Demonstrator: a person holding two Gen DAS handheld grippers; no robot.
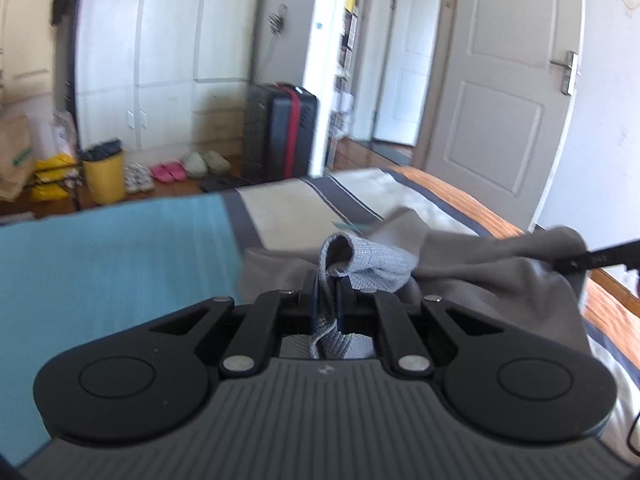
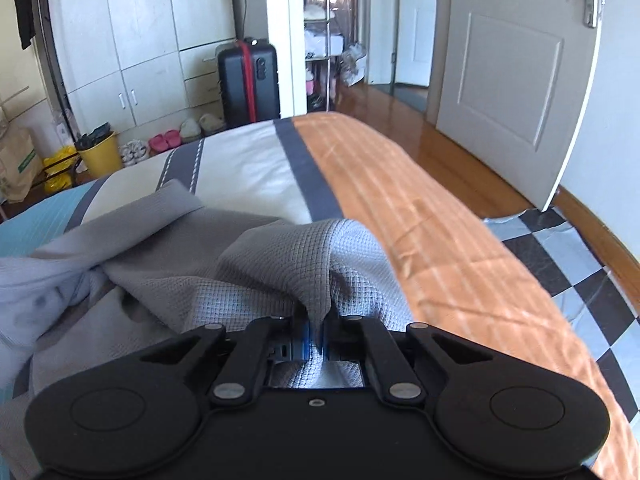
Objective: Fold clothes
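A grey waffle-knit garment [image 1: 460, 264] lies bunched on the bed and is lifted at two spots. My left gripper [image 1: 327, 280] is shut on a fold of its lighter grey ribbed edge [image 1: 372, 266], which sticks up between the fingers. My right gripper [image 2: 318, 316] is shut on another bunch of the same garment [image 2: 280, 264], pulled up into a peak. The right gripper's finger [image 1: 600, 259] shows at the far right of the left wrist view, gripping the cloth. A collar-like flap [image 2: 168, 204] lies spread toward the bed's middle.
The bed cover has teal [image 1: 100, 272], white [image 2: 248, 168], dark grey [image 2: 308, 172] and orange [image 2: 400, 208] stripes. Beyond the bed's foot stand a black suitcase [image 2: 248, 80], a yellow bin [image 2: 100, 154], shoes [image 2: 164, 140] and wardrobes [image 2: 132, 20]. An open white door [image 2: 516, 60] and checkered mat [image 2: 568, 264] are right.
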